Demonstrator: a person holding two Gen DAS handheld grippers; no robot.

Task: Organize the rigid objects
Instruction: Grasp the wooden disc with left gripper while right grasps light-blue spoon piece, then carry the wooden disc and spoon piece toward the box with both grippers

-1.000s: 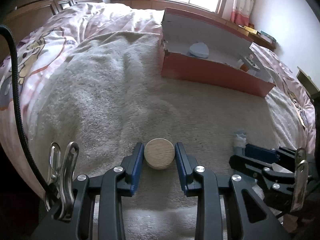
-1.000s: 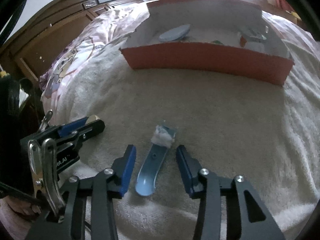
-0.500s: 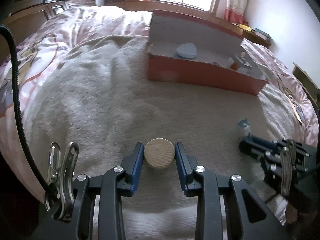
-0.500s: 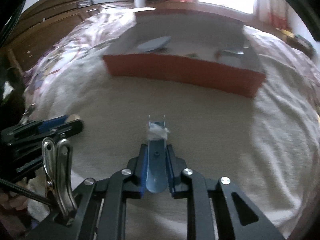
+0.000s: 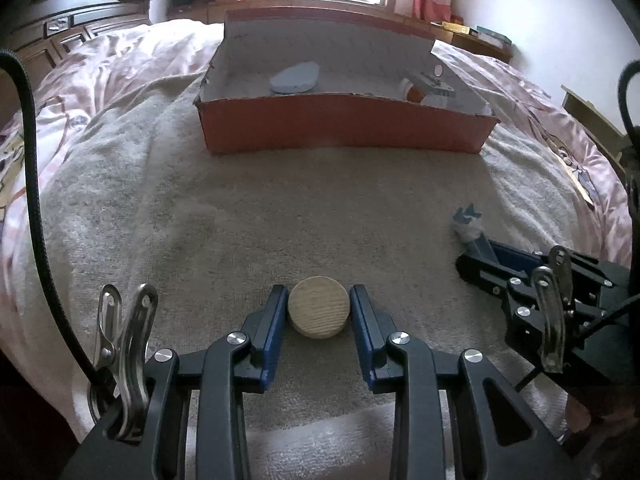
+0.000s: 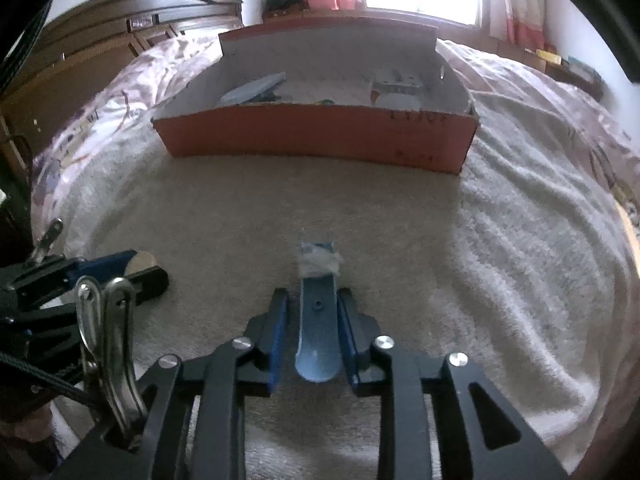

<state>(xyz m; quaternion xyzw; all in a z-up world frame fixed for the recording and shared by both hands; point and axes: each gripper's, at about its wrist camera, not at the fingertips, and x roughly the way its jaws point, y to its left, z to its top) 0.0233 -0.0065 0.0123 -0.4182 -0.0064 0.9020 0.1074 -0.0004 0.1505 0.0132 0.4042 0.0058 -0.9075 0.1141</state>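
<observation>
My left gripper [image 5: 319,295] is shut on a round wooden disc [image 5: 319,312], held just above the beige towel [image 5: 240,220]. My right gripper [image 6: 313,298] has a blue scoop-shaped plastic piece [image 6: 318,332] between its pads, with a white wad at the piece's tip. Its jaws are opening slightly while the piece still sits in the grip, clear of the towel. Straight ahead in both views stands an open orange cardboard box [image 5: 344,128] [image 6: 312,136]. In the left wrist view the right gripper [image 5: 480,256] is low on the right. In the right wrist view the left gripper [image 6: 132,270] is on the left.
The box holds a pale blue flat piece [image 5: 295,78] and a white and orange item [image 5: 428,88]. The towel lies over a pink patterned bedspread [image 5: 120,64]. A dark wooden headboard [image 6: 100,40] is at the back left, and a window ledge with books [image 5: 480,32] is behind.
The right gripper shut on the blue piece, which had lain loose on the towel, and lifted it. Both grippers swung to face the orange box, now centred. The left grip on the disc is unchanged.
</observation>
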